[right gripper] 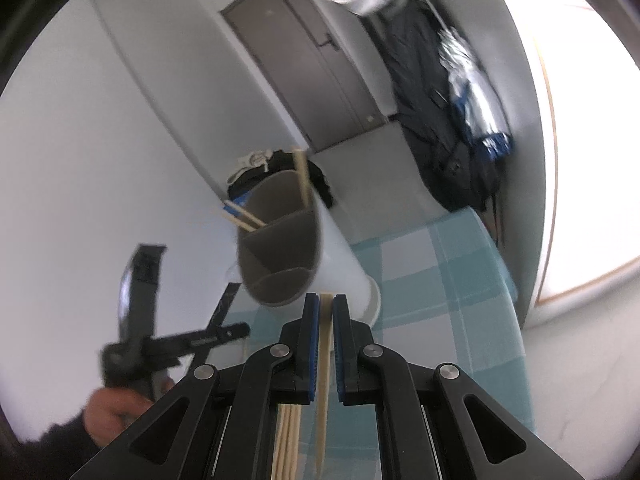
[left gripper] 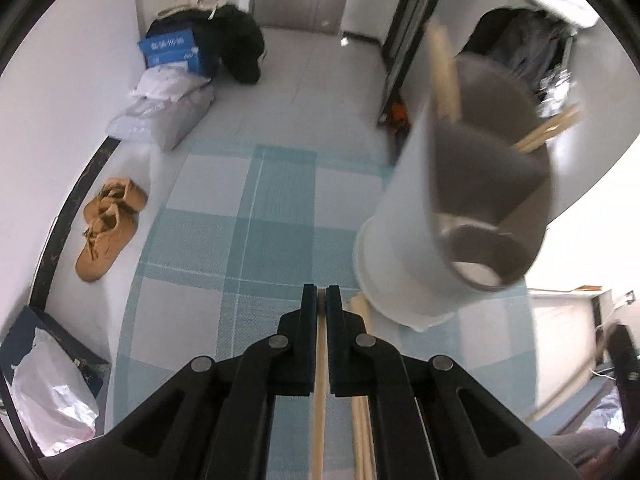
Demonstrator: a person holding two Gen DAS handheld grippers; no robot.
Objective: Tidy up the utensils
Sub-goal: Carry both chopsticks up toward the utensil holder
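A white utensil holder [left gripper: 404, 236] with grey inner compartments stands on the blue checked tablecloth [left gripper: 256, 208]; a few wooden chopsticks [left gripper: 444, 68] stick out of it. My left gripper [left gripper: 321, 294] is shut on a wooden chopstick [left gripper: 320, 392], just left of the holder's base. More chopsticks [left gripper: 362, 420] lie on the cloth beside it. In the right wrist view the holder [right gripper: 280, 248] is just ahead; my right gripper [right gripper: 326, 302] is shut on a chopstick [right gripper: 323, 380]. Several chopsticks [right gripper: 286, 440] lie below. The left gripper's body [right gripper: 140, 320] shows at left.
Tan shoes [left gripper: 108, 228], white bags [left gripper: 168, 104], a blue box [left gripper: 172, 52] and a black bag [left gripper: 236, 44] sit on the floor beyond the table's far edge. A plastic bag [left gripper: 52, 396] lies at lower left. Coats [right gripper: 444, 120] hang by a door [right gripper: 312, 68].
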